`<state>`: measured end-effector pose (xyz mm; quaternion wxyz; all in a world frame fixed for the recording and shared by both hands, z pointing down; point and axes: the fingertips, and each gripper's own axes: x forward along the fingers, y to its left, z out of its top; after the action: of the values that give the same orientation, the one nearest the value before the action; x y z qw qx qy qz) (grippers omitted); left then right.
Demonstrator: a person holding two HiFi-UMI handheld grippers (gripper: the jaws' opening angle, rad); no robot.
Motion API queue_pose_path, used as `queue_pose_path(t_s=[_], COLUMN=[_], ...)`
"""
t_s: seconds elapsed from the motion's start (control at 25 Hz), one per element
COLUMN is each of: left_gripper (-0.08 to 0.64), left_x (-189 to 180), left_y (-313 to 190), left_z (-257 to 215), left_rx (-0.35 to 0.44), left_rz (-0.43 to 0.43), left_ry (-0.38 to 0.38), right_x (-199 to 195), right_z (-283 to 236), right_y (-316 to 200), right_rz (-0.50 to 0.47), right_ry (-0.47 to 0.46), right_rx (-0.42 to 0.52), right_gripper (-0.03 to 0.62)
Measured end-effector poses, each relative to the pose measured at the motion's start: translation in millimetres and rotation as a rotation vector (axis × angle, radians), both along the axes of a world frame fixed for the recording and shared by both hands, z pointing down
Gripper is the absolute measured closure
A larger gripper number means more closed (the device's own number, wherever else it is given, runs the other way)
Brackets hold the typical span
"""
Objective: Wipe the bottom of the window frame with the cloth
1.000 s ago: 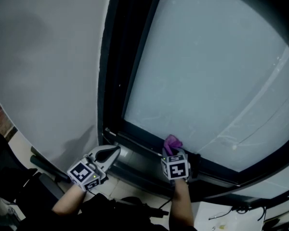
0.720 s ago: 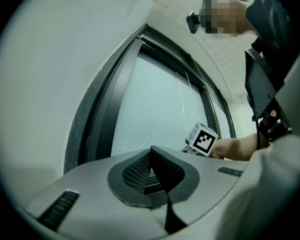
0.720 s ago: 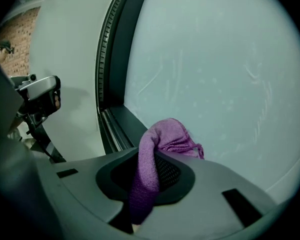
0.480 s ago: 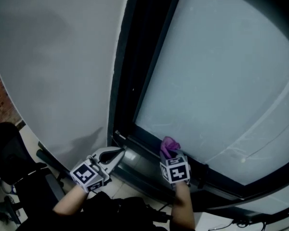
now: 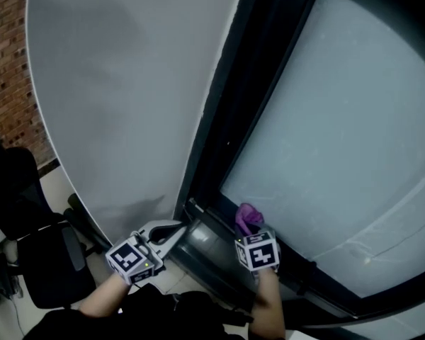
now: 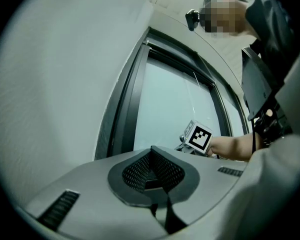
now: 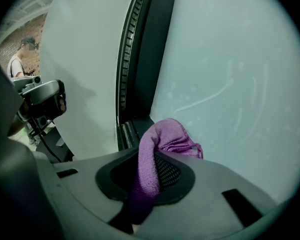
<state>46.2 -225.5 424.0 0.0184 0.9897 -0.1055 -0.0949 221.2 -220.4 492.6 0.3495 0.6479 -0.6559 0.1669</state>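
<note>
Between right gripper (image 7: 148, 176) fingers (image 7: 173, 173), purple cloth (image 7: 165, 136)

A black office chair (image 5: 46, 261) stands low at the left, under a red brick wall (image 5: 14, 62) and beside a plain grey wall (image 5: 127, 105).

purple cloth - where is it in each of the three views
Head view: purple fabric cloth low centre, sticking up from the right tool.
Left gripper view: not in it; only that tool's marker cube shows.
Right gripper view: centre, pinched between the jaws.
Shared landmark: the dark metal window frame, in all three.
</note>
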Motion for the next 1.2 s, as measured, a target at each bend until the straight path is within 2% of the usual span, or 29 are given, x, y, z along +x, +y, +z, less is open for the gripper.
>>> queue_pose_path(t_s=[0.64,1.2], left_gripper=[0.568,0.568], left_x=[-33.7,-53.3], left_y=[-11.9,-8.0], left_z=[-0.4,3.7], left_rx=[-0.009,-0.003], left_rz=[-0.110,-0.144], left_ry=[-0.016,-0.026], right_x=[-37.2,-54.3], right_z=[2.3,4.7], right_y=[-46.3,-72.2], right_rz=[-0.132,-0.183], right_ry=[0.000,0.031], right_rx=[-0.022,-0.016], right_gripper=[0.526,0.526])
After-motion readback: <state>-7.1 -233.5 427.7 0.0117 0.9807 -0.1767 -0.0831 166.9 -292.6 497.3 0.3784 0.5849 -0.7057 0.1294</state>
